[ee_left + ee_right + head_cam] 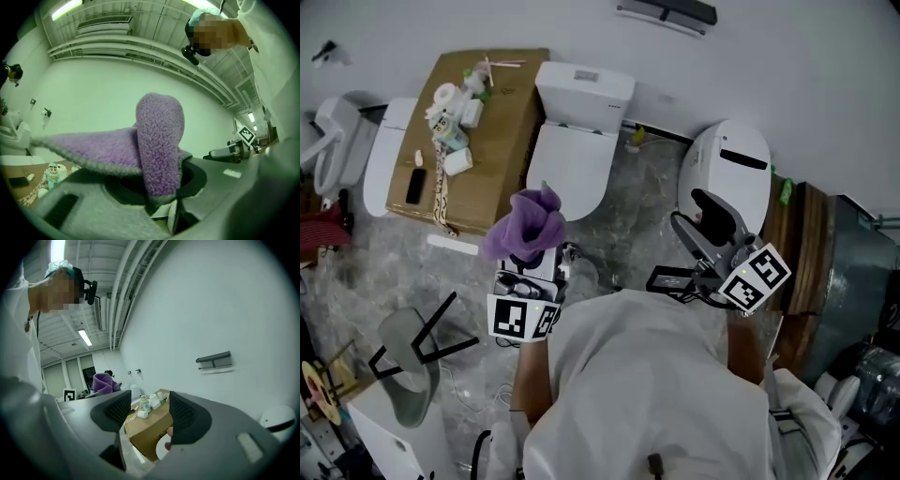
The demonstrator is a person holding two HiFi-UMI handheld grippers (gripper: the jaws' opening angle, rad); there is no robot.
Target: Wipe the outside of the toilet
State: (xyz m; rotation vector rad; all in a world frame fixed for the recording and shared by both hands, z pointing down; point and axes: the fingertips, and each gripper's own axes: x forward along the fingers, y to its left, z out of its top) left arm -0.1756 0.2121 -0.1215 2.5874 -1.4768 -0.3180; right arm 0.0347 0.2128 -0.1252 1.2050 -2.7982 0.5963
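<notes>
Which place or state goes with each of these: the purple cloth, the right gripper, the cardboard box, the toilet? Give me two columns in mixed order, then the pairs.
Column one
1. purple cloth
2. right gripper
3. cardboard box
4. toilet

Column two
A. open, nothing between its jaws
B. white, directly right of the box in the head view
C. clamped in the left gripper
D. brown, with small things lying on top

Pairs: 1-C, 2-A, 3-D, 4-B
</notes>
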